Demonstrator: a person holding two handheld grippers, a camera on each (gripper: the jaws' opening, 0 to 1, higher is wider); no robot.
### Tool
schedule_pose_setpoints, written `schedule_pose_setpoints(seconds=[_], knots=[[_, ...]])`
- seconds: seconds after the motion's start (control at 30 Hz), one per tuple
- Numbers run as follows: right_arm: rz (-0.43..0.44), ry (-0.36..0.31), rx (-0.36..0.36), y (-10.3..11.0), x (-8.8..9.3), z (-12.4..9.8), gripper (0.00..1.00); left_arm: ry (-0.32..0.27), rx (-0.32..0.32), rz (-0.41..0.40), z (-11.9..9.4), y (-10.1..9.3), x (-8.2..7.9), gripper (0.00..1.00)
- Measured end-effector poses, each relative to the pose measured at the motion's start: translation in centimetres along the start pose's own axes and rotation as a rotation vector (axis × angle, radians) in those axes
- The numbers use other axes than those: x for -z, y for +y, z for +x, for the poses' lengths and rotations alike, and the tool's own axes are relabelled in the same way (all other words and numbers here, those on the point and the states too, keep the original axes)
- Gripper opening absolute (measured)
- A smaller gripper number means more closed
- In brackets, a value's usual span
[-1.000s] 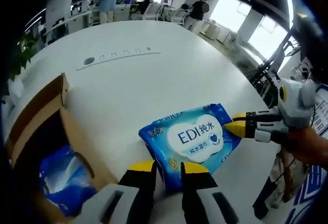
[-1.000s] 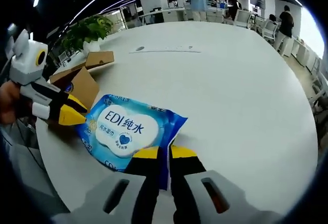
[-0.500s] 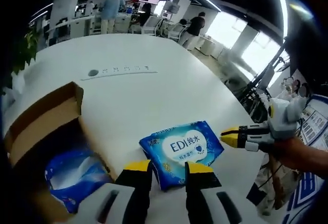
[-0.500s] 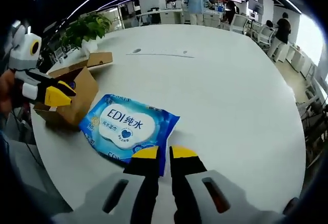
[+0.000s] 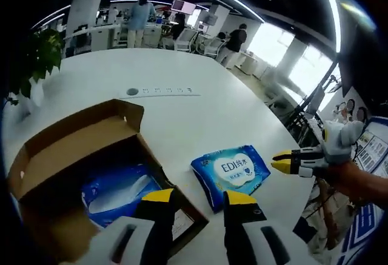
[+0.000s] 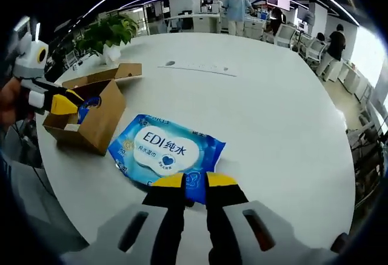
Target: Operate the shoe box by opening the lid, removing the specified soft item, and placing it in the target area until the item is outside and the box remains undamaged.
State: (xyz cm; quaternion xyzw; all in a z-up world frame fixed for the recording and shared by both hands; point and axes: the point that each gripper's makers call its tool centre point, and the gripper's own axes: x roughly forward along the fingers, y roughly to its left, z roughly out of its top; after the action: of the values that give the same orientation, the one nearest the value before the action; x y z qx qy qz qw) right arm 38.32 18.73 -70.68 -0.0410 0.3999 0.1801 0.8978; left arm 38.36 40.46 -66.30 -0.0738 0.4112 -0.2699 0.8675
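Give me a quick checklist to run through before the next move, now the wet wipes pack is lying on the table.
1. Blue wet wipes pack lies flat on the round white table, outside the brown cardboard shoe box: ok.
2. Left tool is open and holds nothing: ok.
3. Right tool free of the pack: cannot tell; its tips stand close together at the pack's near edge.
4. Box lid is open, walls look whole, no tear seen: ok.
5. Box emptied: not ok; another blue soft pack lies inside.
6. Pack sits clear of the table edge: ok.
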Motion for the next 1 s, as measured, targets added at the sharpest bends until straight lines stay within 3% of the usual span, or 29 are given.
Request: schedule_pose_setpoints(seconds=[0.3,0.67,1.0], knots=[[0.009,-0.025,-0.047,3.4,-1.7,0.2,0.15,-0.046,-0.036,-0.011,-4.0,4.2,0.6,0.34],[-0.008,-0.047,-0.123,8.9,-3.6,1.5,0.18,-0.065,-0.127,-0.067,-8.9,10.7,3.7,0.35],[-0.030,-0.058,-0.186,13.4,-5.0,2.5,0.23,-0.101,-0.161,-0.093,-12.4,13.8,4.8,0.38]])
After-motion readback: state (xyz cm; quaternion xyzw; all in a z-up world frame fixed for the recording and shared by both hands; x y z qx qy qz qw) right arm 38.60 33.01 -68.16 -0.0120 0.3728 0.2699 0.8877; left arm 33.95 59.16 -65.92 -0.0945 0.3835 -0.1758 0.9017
